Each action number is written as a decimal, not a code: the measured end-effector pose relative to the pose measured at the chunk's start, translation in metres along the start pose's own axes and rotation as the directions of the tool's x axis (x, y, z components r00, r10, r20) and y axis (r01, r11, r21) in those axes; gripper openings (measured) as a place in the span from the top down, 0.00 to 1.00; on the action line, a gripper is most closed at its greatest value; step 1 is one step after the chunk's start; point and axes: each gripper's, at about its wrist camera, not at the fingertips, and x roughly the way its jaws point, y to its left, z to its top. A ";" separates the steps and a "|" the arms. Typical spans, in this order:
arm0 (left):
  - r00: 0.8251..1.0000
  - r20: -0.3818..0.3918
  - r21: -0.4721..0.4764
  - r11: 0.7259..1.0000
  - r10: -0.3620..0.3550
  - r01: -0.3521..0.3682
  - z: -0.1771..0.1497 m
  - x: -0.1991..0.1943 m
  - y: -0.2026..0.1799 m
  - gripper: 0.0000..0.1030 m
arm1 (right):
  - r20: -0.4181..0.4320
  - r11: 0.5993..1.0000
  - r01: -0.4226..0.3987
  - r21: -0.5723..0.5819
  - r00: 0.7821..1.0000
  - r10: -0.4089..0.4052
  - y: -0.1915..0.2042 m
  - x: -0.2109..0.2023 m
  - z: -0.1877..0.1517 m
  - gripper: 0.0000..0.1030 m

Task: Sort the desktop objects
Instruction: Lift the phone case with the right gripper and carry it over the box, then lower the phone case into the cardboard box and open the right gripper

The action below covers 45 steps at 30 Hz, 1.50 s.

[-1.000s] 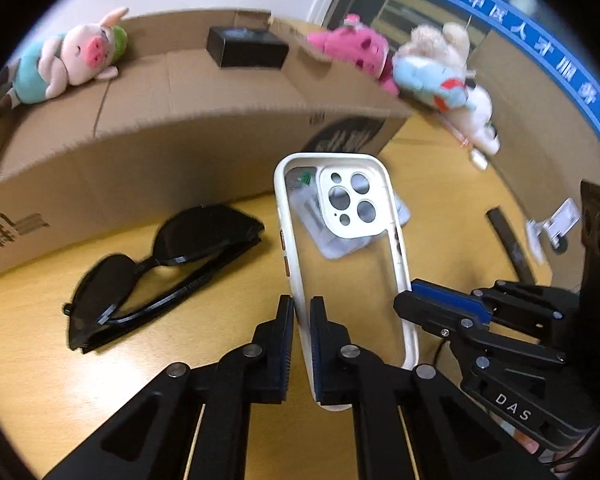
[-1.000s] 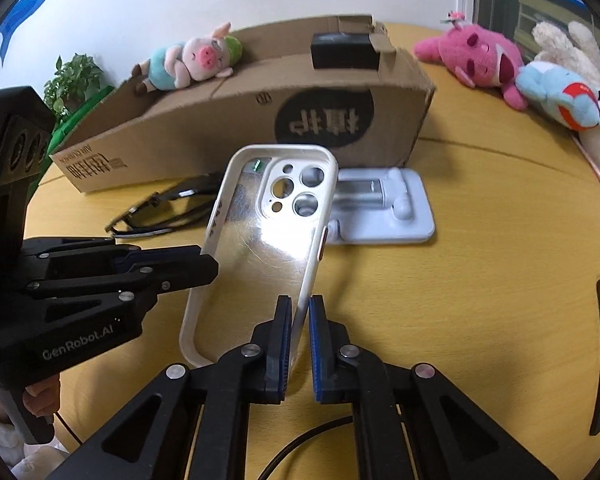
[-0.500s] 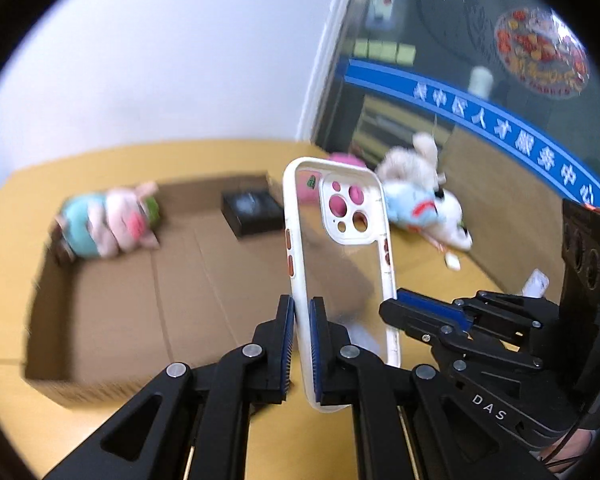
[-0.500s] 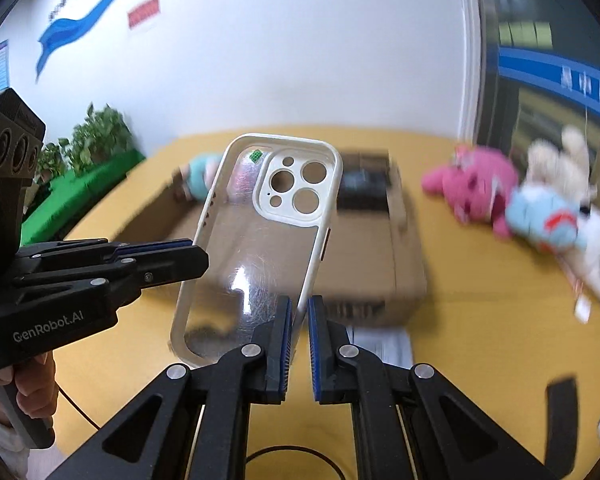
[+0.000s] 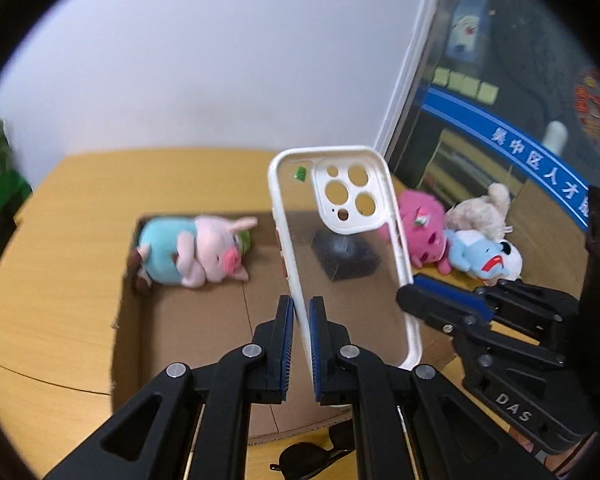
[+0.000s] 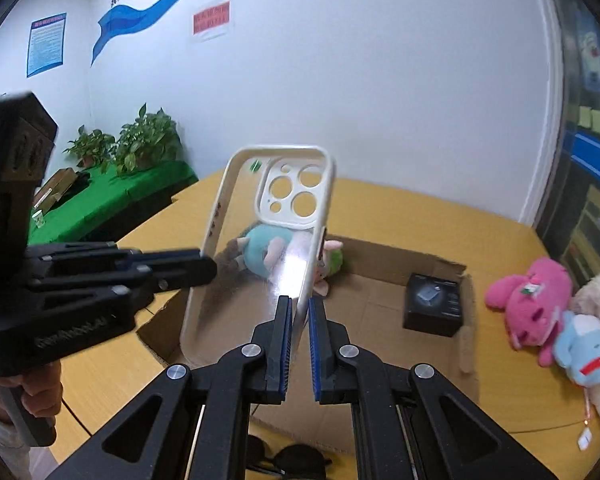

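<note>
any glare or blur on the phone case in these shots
Right wrist view: a bright glare streak runs down the clear phone case, washing out the pig plush behind it. Left wrist view: no strong glare, case sharp; pig plush and box floor slightly soft.

Clear white-rimmed phone case [image 5: 342, 248], upright, midair above cardboard box [image 5: 204, 320] w/ plush pig [image 5: 192, 250].

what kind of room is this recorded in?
Probably an office or meeting room: posted notices and a blue wave graphic on the wall, potted plants on a green-covered side table, and a large wooden table.
</note>
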 end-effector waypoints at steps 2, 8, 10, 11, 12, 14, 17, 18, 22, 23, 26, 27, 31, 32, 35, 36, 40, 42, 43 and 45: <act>0.998 -0.054 -0.021 1.000 -0.019 0.018 0.005 0.023 0.004 0.93 | -0.032 1.000 0.004 0.010 0.999 -0.004 -0.009 0.016 0.002 0.94; 0.972 -0.210 -0.083 0.992 -0.106 0.090 0.011 0.097 -0.007 0.94 | -0.160 0.998 0.041 0.043 0.986 -0.034 -0.062 0.062 -0.013 0.94; 0.955 -0.264 -0.109 0.988 -0.131 0.105 0.010 0.124 -0.012 0.94 | -0.217 0.997 0.044 0.064 0.976 -0.029 -0.086 0.078 -0.024 0.94; 0.946 -0.292 -0.121 0.987 -0.142 0.110 0.008 0.137 -0.015 0.94 | -0.240 0.996 0.048 0.070 0.970 -0.030 -0.095 0.084 -0.027 0.94; 0.936 -0.319 -0.132 0.985 -0.151 0.114 0.007 0.150 -0.017 0.94 | -0.260 0.996 0.054 0.076 0.965 -0.032 -0.104 0.090 -0.031 0.94; 0.915 -0.369 -0.147 0.982 -0.162 0.115 0.002 0.176 -0.024 0.94 | -0.313 0.994 0.066 0.091 0.949 -0.034 -0.125 0.106 -0.041 0.94; 0.887 -0.430 -0.157 0.982 -0.165 0.106 -0.006 0.207 -0.034 0.94 | -0.392 0.991 0.073 0.114 0.920 -0.023 -0.151 0.127 -0.058 0.94; 0.877 -0.453 -0.160 0.982 -0.164 0.101 -0.010 0.217 -0.036 0.95 | -0.416 0.989 0.073 0.127 0.909 -0.014 -0.159 0.134 -0.065 0.94; 0.830 -0.531 -0.184 0.979 -0.170 0.083 -0.027 0.252 -0.044 0.95 | -0.498 0.981 0.084 0.173 0.867 0.014 -0.183 0.159 -0.094 0.94; 0.823 -0.542 -0.189 0.979 -0.170 0.077 -0.029 0.258 -0.045 0.95 | -0.510 0.980 0.089 0.176 0.860 0.013 -0.185 0.161 -0.100 0.94; 0.805 -0.569 -0.199 0.978 -0.167 0.062 -0.035 0.272 -0.049 0.95 | -0.542 0.976 0.109 0.190 0.841 0.012 -0.195 0.171 -0.112 0.94; 0.802 -0.573 -0.205 0.977 -0.168 0.059 -0.035 0.275 -0.050 0.95 | -0.548 0.975 0.113 0.193 0.837 0.011 -0.197 0.173 -0.114 0.94; 0.793 -0.580 -0.249 0.968 -0.185 0.044 -0.036 0.282 -0.048 0.96 | -0.576 0.977 0.129 0.170 0.817 -0.007 -0.196 0.176 -0.116 0.92; 0.793 -0.580 -0.256 0.966 -0.188 0.042 -0.035 0.283 -0.049 0.96 | -0.576 0.977 0.133 0.167 0.818 -0.013 -0.197 0.176 -0.115 0.92; 0.789 -0.578 -0.280 0.959 -0.209 0.049 -0.034 0.286 -0.053 0.96 | -0.555 0.970 0.148 0.195 0.832 -0.016 -0.203 0.166 -0.112 0.92; 0.789 -0.579 -0.280 0.959 -0.206 0.044 -0.034 0.286 -0.054 0.96 | -0.544 0.969 0.151 0.196 0.839 -0.021 -0.203 0.161 -0.109 0.90; 0.789 -0.575 -0.307 0.951 -0.217 0.038 -0.035 0.290 -0.058 0.96 | -0.474 0.970 0.200 0.135 0.873 -0.114 -0.200 0.123 -0.099 0.68; 0.792 -0.570 -0.320 0.947 -0.220 0.032 -0.035 0.291 -0.059 0.96 | -0.432 0.968 0.204 0.146 0.893 -0.123 -0.203 0.100 -0.096 0.64; 0.793 -0.568 -0.327 0.945 -0.220 0.028 -0.035 0.292 -0.058 0.96 | -0.416 0.966 0.213 0.150 0.900 -0.133 -0.205 0.089 -0.096 0.64; 0.794 -0.568 -0.333 0.943 -0.217 0.020 -0.034 0.295 -0.061 0.96 | -0.391 0.962 0.218 0.162 0.910 -0.140 -0.209 0.069 -0.097 0.64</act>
